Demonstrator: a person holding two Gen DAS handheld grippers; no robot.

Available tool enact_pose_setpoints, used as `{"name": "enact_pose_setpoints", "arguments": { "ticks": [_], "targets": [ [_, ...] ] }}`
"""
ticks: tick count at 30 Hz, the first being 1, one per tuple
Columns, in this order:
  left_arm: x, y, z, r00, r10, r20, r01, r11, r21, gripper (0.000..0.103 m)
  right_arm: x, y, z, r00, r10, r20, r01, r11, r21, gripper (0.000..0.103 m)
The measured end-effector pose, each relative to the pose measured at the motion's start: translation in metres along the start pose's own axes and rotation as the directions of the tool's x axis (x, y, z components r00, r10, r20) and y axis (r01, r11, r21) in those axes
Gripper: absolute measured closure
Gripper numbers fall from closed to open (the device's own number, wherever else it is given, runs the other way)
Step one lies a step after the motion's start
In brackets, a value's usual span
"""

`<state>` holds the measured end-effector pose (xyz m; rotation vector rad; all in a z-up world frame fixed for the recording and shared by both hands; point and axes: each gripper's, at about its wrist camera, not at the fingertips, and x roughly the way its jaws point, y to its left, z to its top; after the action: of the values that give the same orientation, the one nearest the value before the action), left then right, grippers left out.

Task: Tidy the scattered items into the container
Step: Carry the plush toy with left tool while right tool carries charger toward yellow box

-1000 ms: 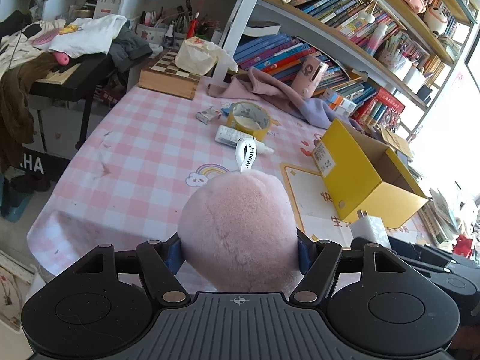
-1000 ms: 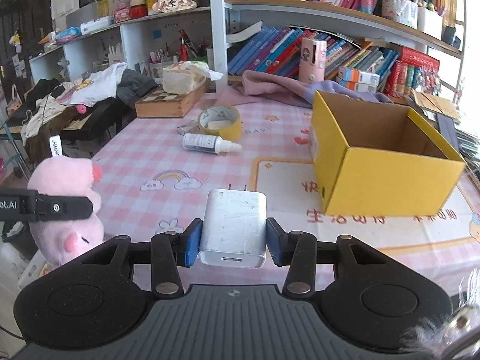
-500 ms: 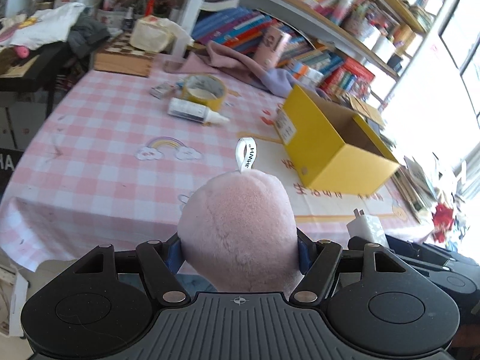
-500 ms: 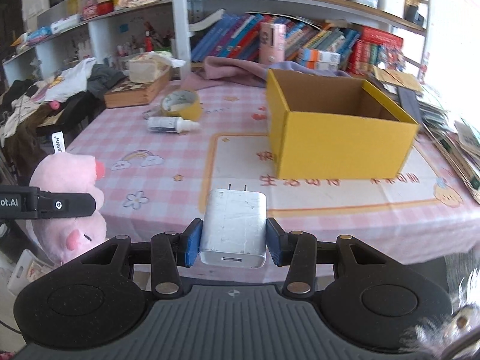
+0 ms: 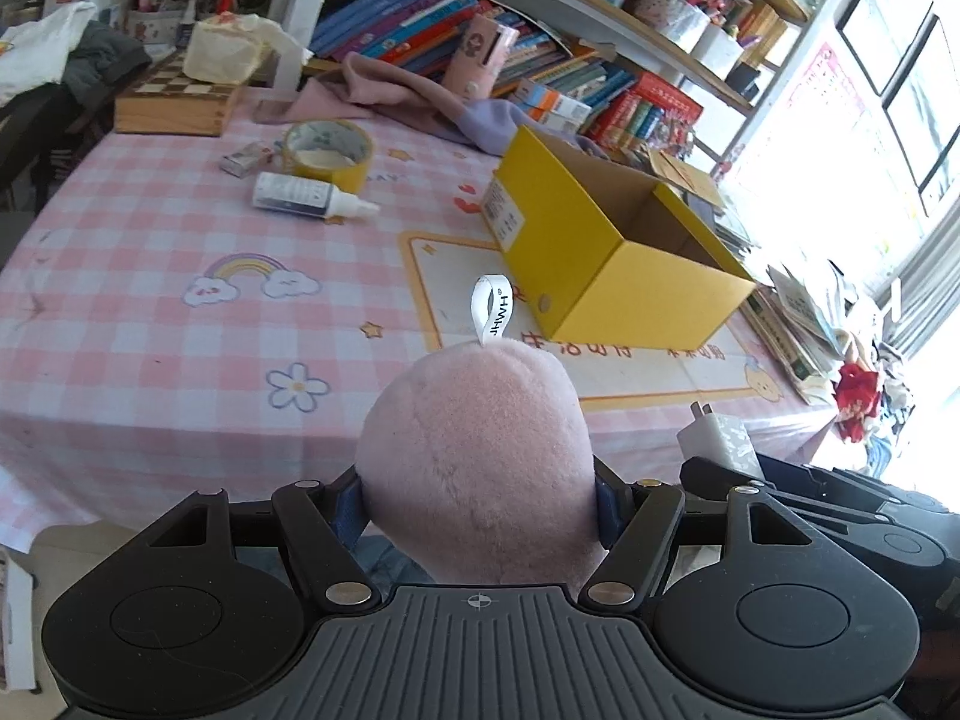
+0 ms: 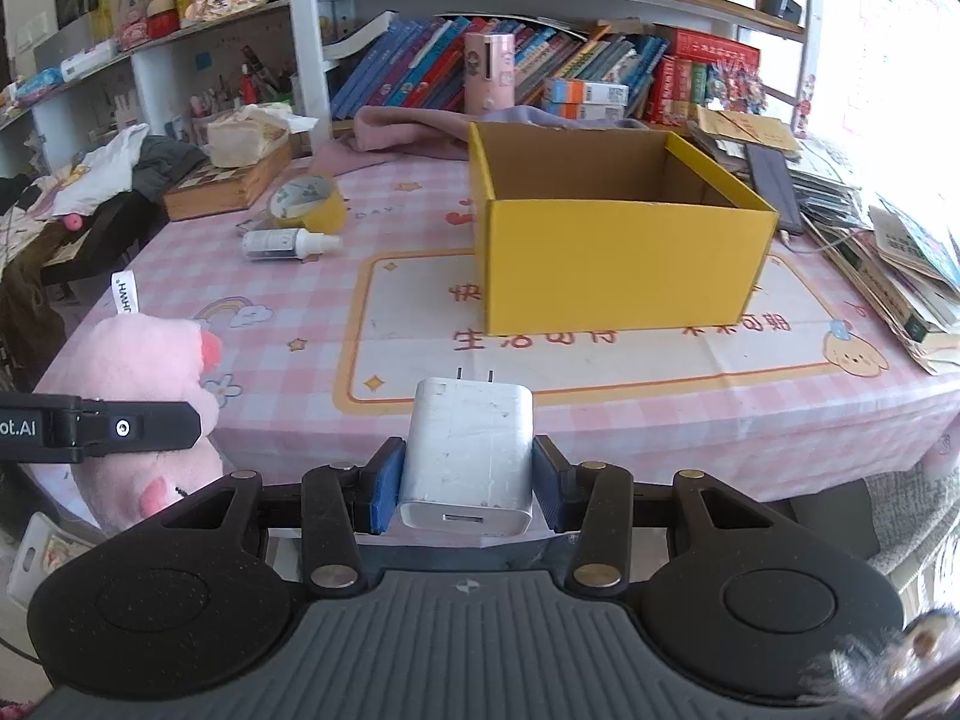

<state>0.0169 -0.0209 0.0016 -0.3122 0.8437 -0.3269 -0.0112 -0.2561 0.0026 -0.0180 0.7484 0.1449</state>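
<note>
Left claw (image 5: 477, 498): gripping the pink plush toy (image 5: 474, 450), hovering at the surface's (image 5: 120, 324) near edge.
Right claw (image 6: 467, 483): clamping the white charger (image 6: 467, 450), prongs pointing forward.
Yellow box (image 6: 612, 258): sitting open-topped mid-surface, bare cloth lying between it and both claws.

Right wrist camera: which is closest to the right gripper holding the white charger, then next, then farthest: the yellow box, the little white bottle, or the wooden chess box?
From the right gripper:
1. Yellow box, ahead and slightly right, nearest.
2. Little white bottle, lying on its side, ahead to the left.
3. Wooden chess box, far left at the table's back edge, farthest.
</note>
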Motion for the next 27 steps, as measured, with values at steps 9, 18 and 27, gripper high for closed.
{"name": "enact_pose_setpoints", "arguments": {
  "ticks": [9, 18, 27],
  "targets": [
    [0.018, -0.021, 0.004, 0.997, -0.064, -0.044, 0.067, 0.996, 0.06, 0.034, -0.007, -0.019, -0.008, 0.998, -0.062, -0.013, 0.062, 0.997, 0.051, 0.061],
    [0.043, -0.053, 0.009, 0.982, -0.154, -0.112, 0.171, 0.971, 0.167, 0.034, -0.016, -0.038, -0.011, 0.989, -0.146, -0.017, 0.147, 0.983, 0.106, 0.061],
    [0.067, -0.081, 0.014, 0.961, -0.225, -0.16, 0.259, 0.938, 0.232, 0.034, -0.015, -0.072, -0.015, 0.975, -0.218, -0.05, 0.224, 0.957, 0.184, 0.061]
  ]
}}
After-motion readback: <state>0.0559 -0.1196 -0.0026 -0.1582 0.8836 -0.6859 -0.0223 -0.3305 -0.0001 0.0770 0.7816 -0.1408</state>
